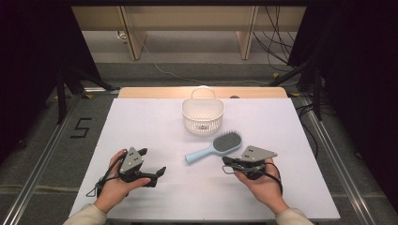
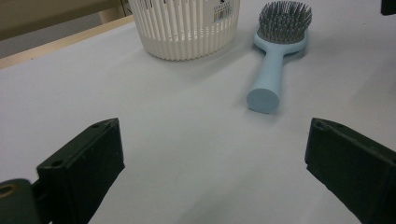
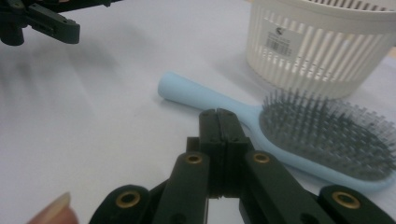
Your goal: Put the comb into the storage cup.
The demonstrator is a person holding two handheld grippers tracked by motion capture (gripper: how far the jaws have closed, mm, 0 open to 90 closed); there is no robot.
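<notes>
white counter point(image 1: 155, 126), near edge: left gripper point(image 1: 151, 164) jaws spread, empty, kept clear. right gripper point(image 1: 227, 162) jaws clenched on nothing beside hairbrush point(image 1: 213, 147), likely to nudge it. basket point(image 1: 202, 114) beyond, presumably its destination.

From up high I get an evenly lit white table point(image 1: 155, 126) with no glare, while both sides of the room fall into near black. Shadows are soft and short; the hairbrush point(image 2: 275, 56) casts a faint one. In the right gripper view the foreground is soft (the bristles smear, and the upper left corner looks motion-blurred). The left gripper view is crisper, slightly grainy.
</notes>
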